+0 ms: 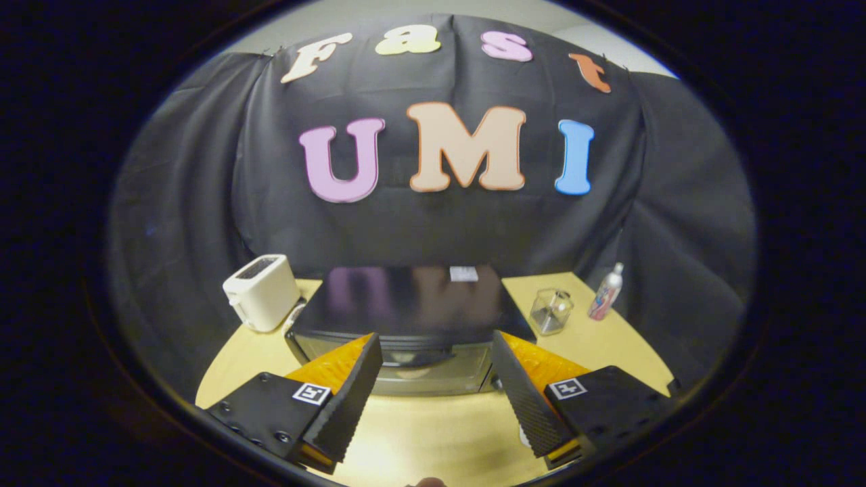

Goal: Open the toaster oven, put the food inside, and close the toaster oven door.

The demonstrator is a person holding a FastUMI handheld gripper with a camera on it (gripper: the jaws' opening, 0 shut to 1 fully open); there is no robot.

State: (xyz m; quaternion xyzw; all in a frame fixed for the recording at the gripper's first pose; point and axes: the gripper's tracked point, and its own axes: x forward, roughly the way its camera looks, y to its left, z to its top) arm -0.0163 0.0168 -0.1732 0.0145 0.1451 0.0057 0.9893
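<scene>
Gripper [433,345] wide open, empty — toaster oven [413,318] just ahead, door closed.

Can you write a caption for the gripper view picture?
Open tongs hover before the closed toaster oven on the table.

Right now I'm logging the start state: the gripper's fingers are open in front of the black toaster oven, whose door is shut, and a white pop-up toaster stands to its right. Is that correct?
One slip: the white pop-up toaster stands to the left of the black toaster oven, not the right, as the gripper view shows. The gripper is open and the oven door looks shut.
</scene>
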